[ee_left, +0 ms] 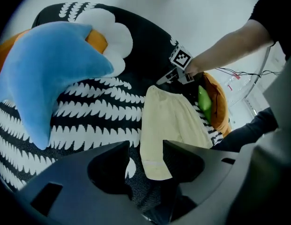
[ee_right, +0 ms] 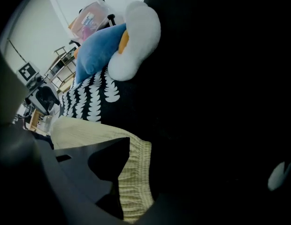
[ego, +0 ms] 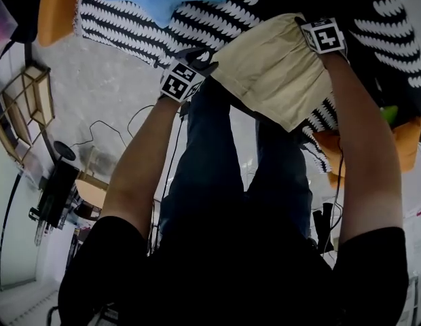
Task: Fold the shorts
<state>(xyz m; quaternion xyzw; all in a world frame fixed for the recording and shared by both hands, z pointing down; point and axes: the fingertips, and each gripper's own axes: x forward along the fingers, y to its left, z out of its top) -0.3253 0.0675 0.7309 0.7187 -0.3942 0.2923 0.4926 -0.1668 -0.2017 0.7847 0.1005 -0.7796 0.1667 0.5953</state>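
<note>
Between parted left tongs [ee_left: 146,143], hem of shorts [ee_left: 169,116]; waistband beside right tongs [ee_right: 145,146], seemingly apart.

Head view: middling, flat light. Pale floor [ego: 108,94] reads bright. The person's [ego: 231,270] dark clothes fill the lower half, near black, detail lost. Straight lines bow toward the edges.

Left gripper view: brightest of the three. Even, soft light, no hard shadows. Shorts [ee_left: 169,121] and blue cushion [ee_left: 47,74] sharp. Left tool [ee_left: 146,146] close to the lens, dark and soft. Corners vignette to black.

Right gripper view: dim. Right half sinks to black, shorts' waistband faintly lit, grainy. Strong fisheye curve.
</note>
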